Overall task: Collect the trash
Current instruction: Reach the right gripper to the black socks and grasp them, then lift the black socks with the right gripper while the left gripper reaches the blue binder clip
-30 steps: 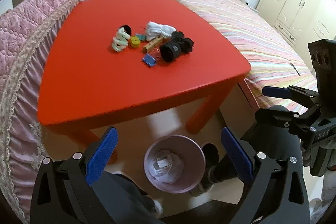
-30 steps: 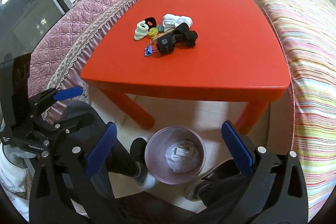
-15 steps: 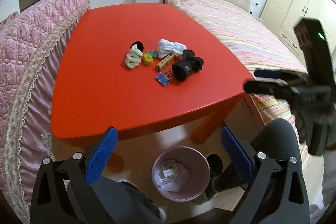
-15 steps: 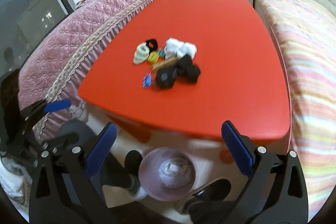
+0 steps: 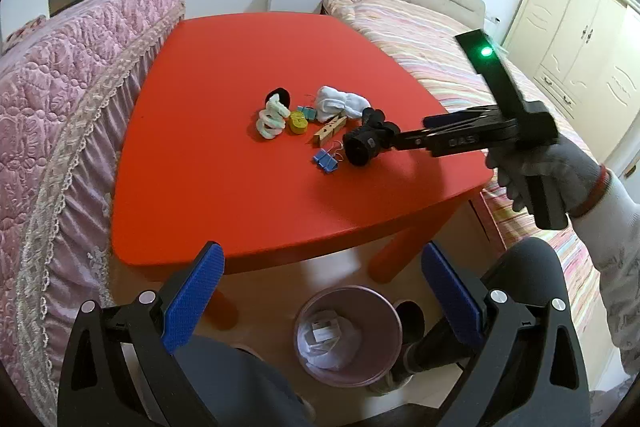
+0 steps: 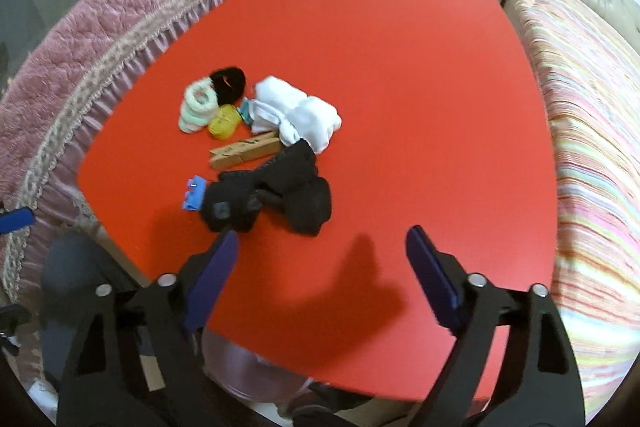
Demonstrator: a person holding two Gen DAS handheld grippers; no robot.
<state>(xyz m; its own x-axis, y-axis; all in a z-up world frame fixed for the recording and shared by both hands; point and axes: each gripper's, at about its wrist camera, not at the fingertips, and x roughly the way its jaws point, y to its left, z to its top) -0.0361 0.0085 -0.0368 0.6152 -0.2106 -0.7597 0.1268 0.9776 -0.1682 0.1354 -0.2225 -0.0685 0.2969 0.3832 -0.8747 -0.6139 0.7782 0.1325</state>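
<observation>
A pile of small items lies on the red table (image 5: 224,195): black socks (image 6: 276,193), white socks (image 6: 298,117), a wooden clothespin (image 6: 244,155), a blue binder clip (image 6: 195,193), pale hair ties (image 6: 196,109), a yellow roll (image 6: 224,121) and a black scrunchie (image 6: 229,85). My right gripper (image 6: 322,253) is open, just short of the black socks; in the left wrist view (image 5: 394,141) it reaches them from the right. My left gripper (image 5: 320,283) is open and empty, below the table's near edge, above a pink trash bin (image 5: 347,335) holding crumpled paper.
A pink quilted sofa (image 5: 52,115) flanks the table's left side. A striped bed (image 5: 432,47) lies on the right, with a cream wardrobe (image 5: 580,67) behind it. The person's knees (image 5: 532,263) are beside the bin on the floor.
My right gripper has swung up from beside the bin and forward over the table to the black socks. My left gripper has risen slightly and stays open.
</observation>
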